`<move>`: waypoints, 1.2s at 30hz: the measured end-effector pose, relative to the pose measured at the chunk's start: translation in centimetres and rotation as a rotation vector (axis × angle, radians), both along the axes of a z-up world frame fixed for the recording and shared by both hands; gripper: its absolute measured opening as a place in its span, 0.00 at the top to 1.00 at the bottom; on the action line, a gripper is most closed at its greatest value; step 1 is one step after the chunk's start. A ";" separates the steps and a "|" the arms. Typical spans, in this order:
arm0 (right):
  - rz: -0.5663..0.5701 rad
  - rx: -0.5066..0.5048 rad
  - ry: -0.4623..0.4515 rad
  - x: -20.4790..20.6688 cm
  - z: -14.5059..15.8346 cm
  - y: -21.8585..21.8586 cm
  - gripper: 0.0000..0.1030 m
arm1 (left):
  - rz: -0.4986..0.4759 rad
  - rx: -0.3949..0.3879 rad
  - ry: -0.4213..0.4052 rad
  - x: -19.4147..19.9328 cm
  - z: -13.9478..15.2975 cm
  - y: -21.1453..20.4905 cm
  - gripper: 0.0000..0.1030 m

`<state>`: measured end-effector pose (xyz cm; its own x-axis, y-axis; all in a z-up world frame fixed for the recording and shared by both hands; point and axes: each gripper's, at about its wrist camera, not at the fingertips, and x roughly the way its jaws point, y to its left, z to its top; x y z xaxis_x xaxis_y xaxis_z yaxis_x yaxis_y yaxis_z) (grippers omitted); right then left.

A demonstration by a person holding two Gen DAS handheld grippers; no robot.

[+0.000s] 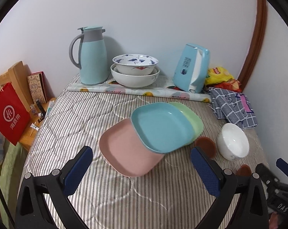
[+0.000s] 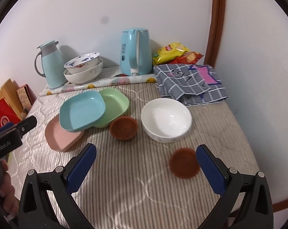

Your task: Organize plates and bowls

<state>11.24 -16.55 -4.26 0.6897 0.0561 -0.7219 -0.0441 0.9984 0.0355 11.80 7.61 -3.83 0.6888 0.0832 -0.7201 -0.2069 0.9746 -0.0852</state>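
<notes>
My left hand-held gripper hangs released, jaws wide and holding nothing, just short of the near edge of the pink plate. My right hand-held gripper is likewise spread and empty, its right finger just beside a small brown bowl on the striped bed cover.

Outward from there, the blue plate lies askew across the pink one and overlaps the green plate on the far right, so the three sit fanned rather than stacked. A second brown bowl stands touching the green plate's near edge, with the white bowl just to its right. Far off, two patterned bowls are nested by the wall, between the thermos jug and the kettle.

I judge nothing is gripped yet and the sorting is barely begun. Next, I expect to close on one rim, probably the pink plate's or the near brown bowl's, approaching low and level so the soft cover doesn't tip it.
</notes>
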 end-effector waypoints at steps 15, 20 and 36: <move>0.050 0.099 0.068 7.0 -2.7 3.5 0.29 | 0.008 -0.019 0.063 6.3 -3.4 3.7 0.11; 0.075 0.117 0.088 9.0 -3.8 4.8 0.39 | -0.005 -0.016 0.073 8.1 -4.3 4.1 0.16; 0.125 0.138 0.173 14.1 -7.5 8.1 0.48 | -0.038 -0.040 0.130 14.2 -7.5 4.3 0.38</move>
